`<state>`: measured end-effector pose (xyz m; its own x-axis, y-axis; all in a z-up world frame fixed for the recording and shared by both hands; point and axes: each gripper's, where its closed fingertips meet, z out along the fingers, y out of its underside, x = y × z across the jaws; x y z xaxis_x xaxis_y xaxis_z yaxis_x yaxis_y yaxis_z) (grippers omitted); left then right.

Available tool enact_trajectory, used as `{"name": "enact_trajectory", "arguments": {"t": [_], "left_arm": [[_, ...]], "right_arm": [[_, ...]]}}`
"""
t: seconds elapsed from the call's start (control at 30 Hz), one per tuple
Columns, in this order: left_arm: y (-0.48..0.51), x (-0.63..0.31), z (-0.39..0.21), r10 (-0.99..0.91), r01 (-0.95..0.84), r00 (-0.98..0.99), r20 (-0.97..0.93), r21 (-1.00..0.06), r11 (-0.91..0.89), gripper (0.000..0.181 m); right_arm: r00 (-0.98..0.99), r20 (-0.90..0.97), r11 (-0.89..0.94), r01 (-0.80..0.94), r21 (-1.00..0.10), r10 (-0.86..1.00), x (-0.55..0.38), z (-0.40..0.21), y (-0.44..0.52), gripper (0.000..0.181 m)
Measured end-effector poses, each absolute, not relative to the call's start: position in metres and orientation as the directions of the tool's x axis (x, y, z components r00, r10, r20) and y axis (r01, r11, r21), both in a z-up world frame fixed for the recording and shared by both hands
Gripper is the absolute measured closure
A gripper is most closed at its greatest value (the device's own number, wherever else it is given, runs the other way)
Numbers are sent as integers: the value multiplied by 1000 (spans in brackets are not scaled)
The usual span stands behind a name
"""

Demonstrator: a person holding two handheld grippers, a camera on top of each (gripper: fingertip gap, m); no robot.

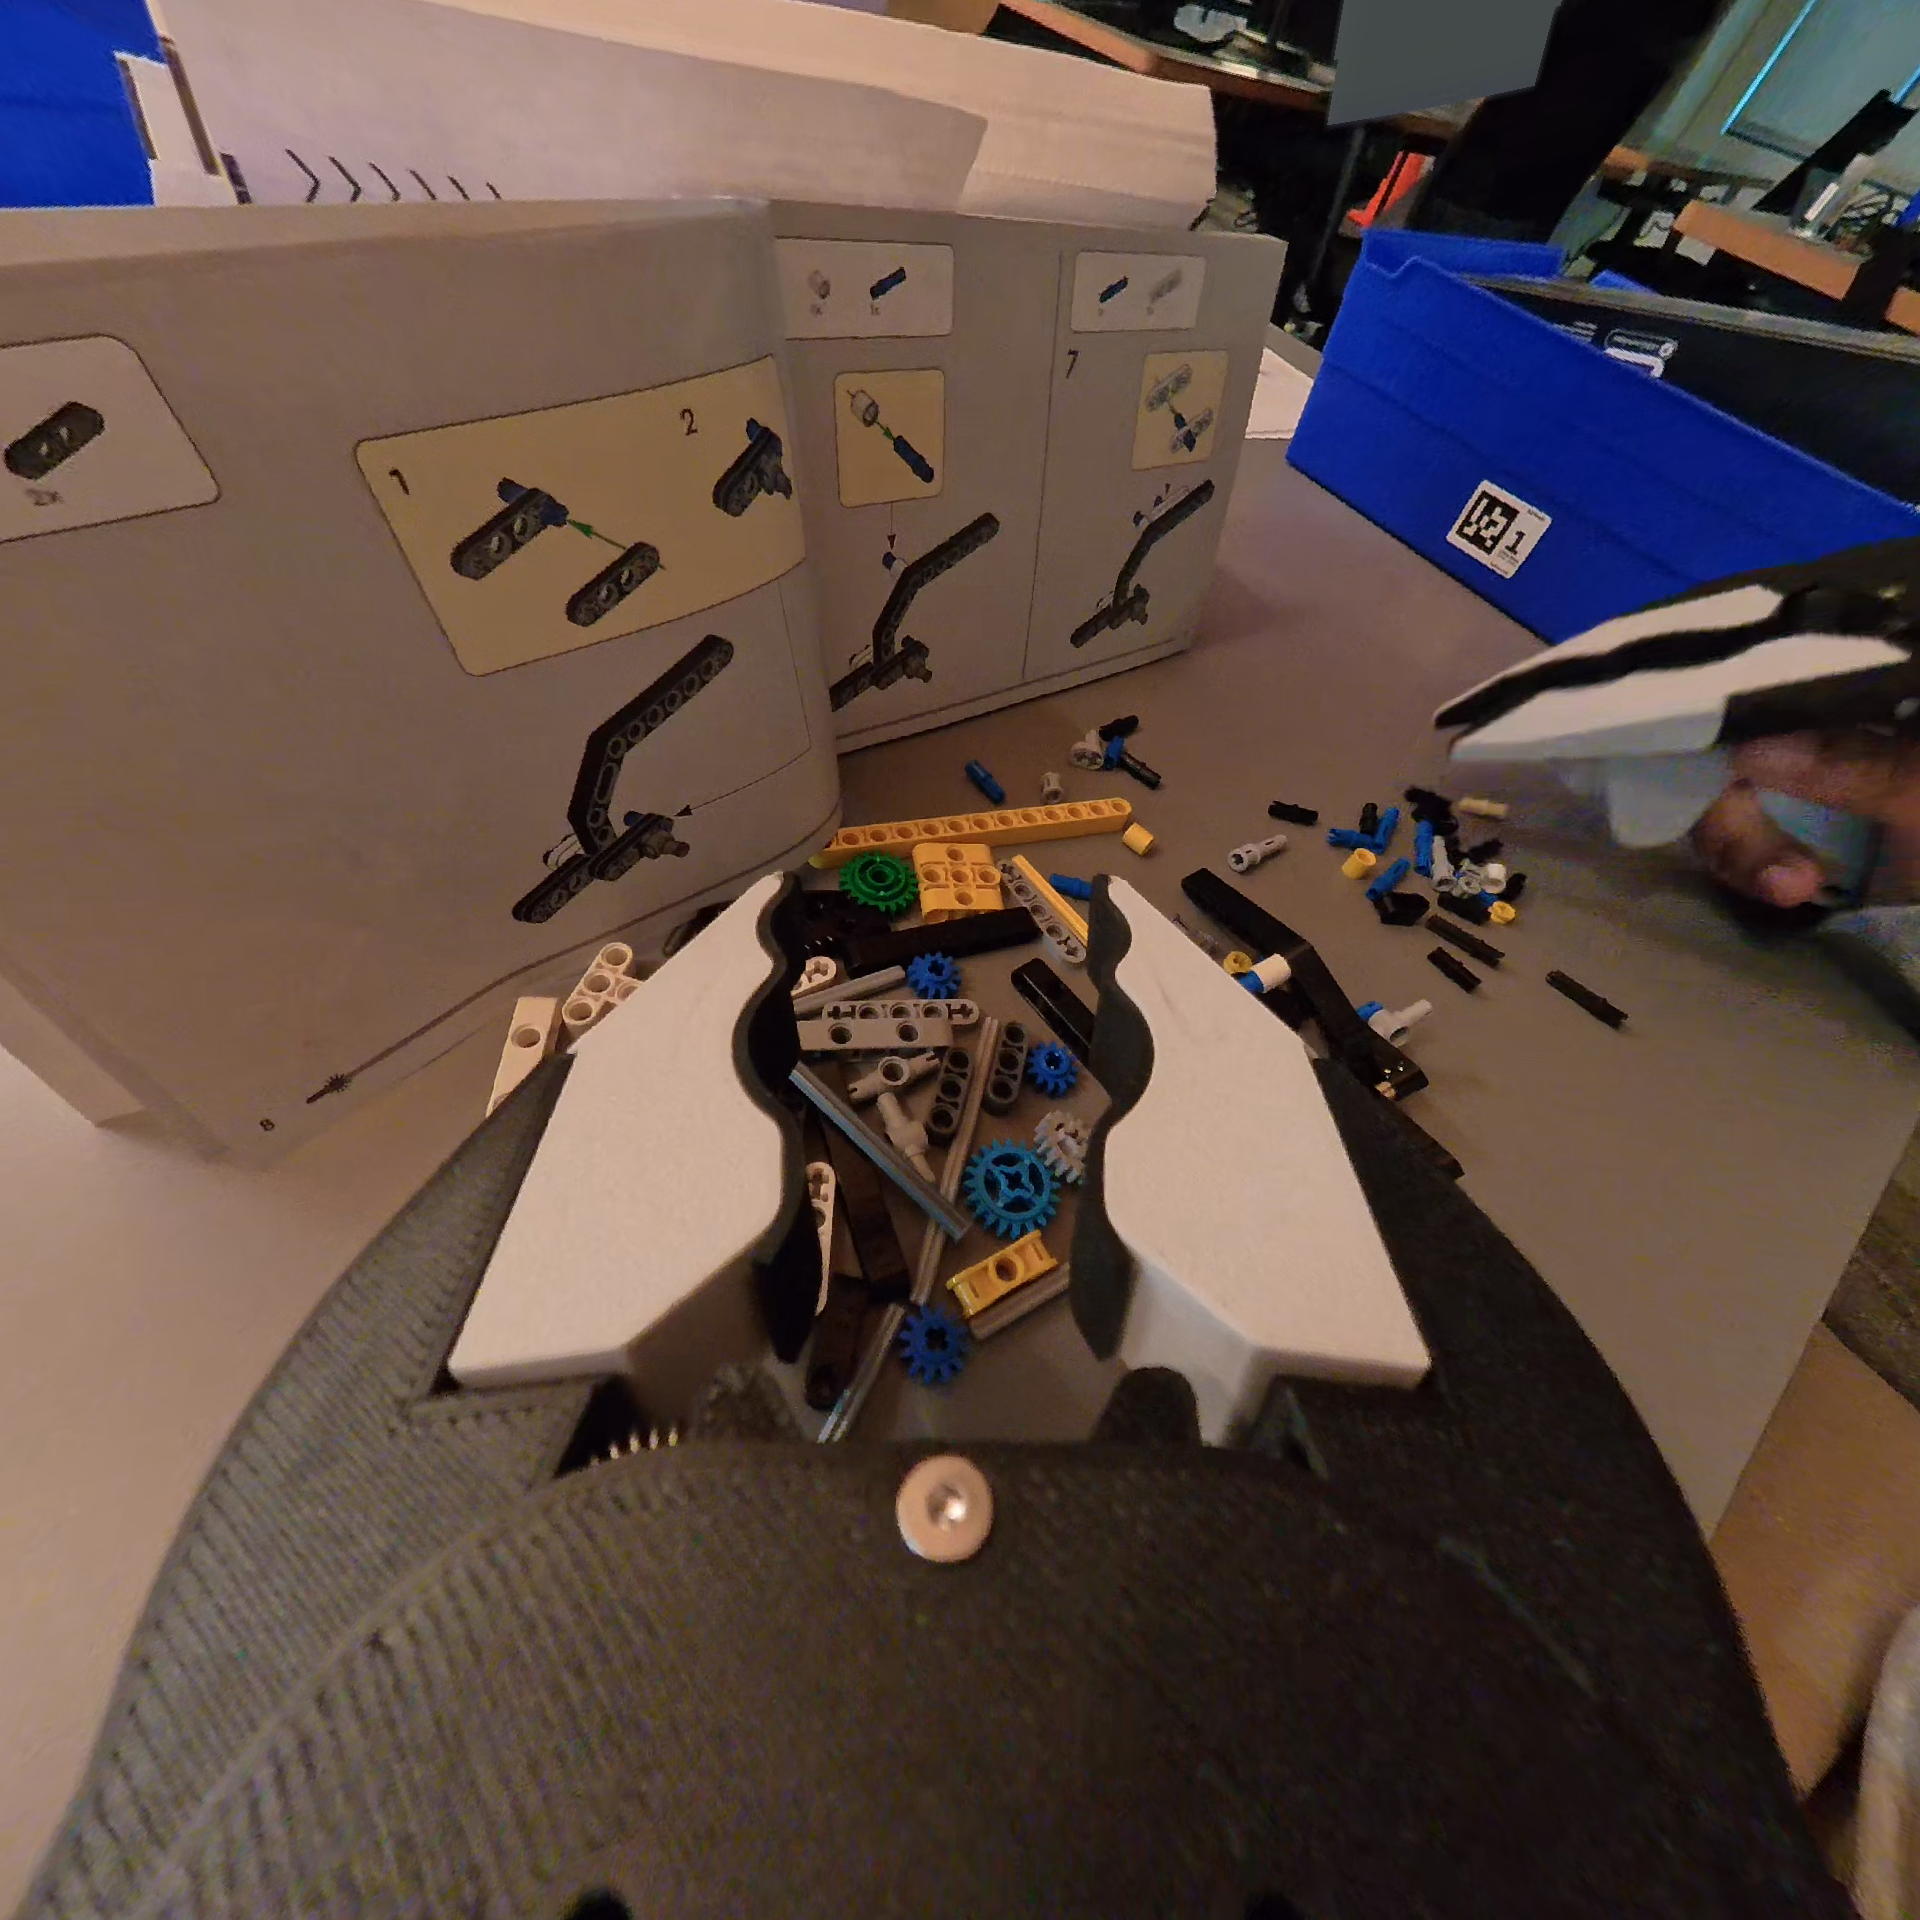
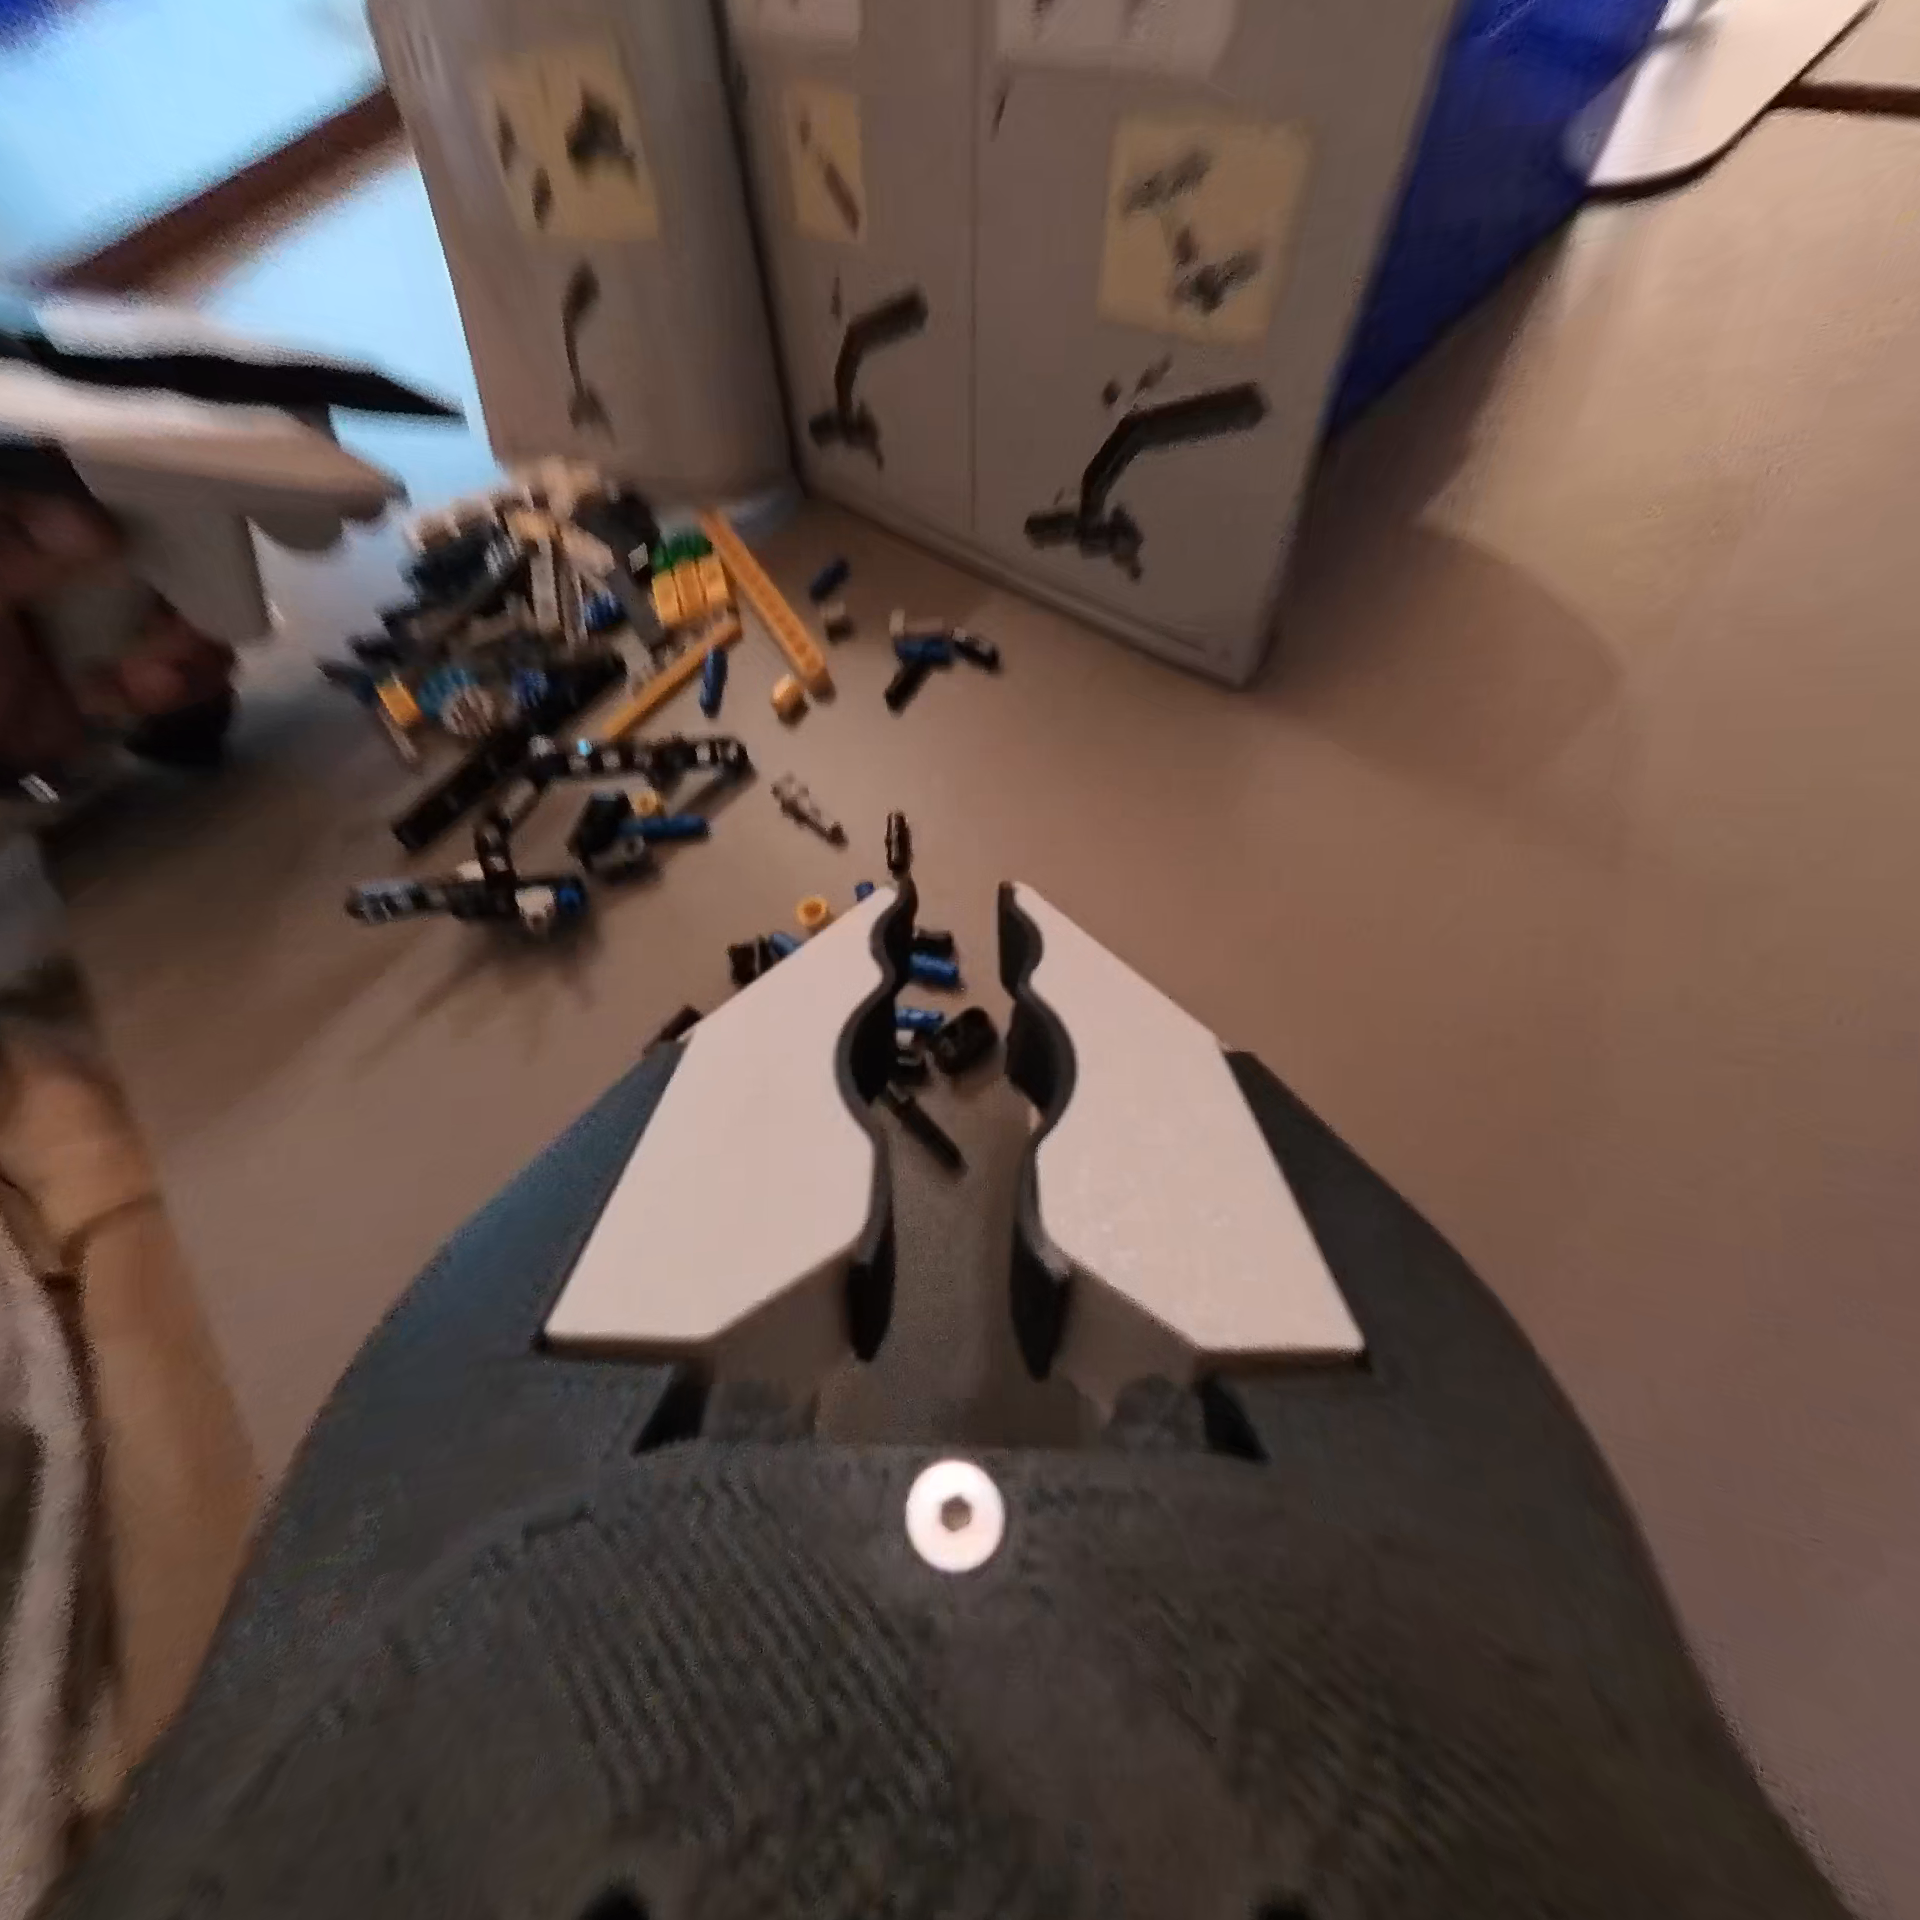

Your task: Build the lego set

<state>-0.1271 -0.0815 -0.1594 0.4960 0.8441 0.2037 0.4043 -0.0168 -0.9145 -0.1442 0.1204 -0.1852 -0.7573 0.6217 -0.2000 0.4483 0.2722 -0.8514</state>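
Across the centre of the left wrist view, left gripper [image 1: 940,899] with white fingers and wavy black pads, jaws wide apart and holding nothing, hovering over a heap of loose lego pieces [image 1: 935,1081] on the grey table [image 1: 1621,1143]. Within the heap, a large blue gear [image 1: 1010,1188] low between the fingers, a green gear [image 1: 878,881] and a long yellow holed beam [image 1: 977,828] at the far end. Behind it, upper left to upper centre, an open grey instruction booklet [image 1: 436,644] standing upright; at upper right, a blue plastic bin [image 1: 1538,436]. At right edge, right gripper [image 1: 1455,727] above a scatter of small blue and black pins [image 1: 1423,862]. Centre of the blurred right wrist view, right gripper [image 2: 951,894] with jaws somewhat apart, nothing clamped, pins [image 2: 925,997] lying on the table beneath; main heap [image 2: 561,644] toward the left, booklet [image 2: 935,260] at top.
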Motion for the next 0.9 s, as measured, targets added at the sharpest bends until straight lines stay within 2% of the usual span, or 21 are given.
{"name": "enact_trajectory", "arguments": {"t": [0.1,0.2,0.43,0.67,0.9], "left_arm": [[-82,-127,-160,843,411,494,212,-911,-12,127],[-84,-129,-161,852,419,478,214,-908,-7,127],[-88,-134,-163,878,417,440,189,-909,-13,128],[-86,-137,-163,880,416,439,182,-909,-20,129],[-88,-139,-162,879,424,428,211,-906,11,128]], "right_arm": [[-711,-340,87,490,-867,615,-153,-167,134,168],[-707,-376,25,486,-873,599,-154,-159,138,173],[-755,-234,217,446,-868,613,-146,-177,121,173],[-796,-112,411,422,-808,595,-138,-202,108,171],[-805,-93,432,407,-805,586,-135,-203,106,173]]}}
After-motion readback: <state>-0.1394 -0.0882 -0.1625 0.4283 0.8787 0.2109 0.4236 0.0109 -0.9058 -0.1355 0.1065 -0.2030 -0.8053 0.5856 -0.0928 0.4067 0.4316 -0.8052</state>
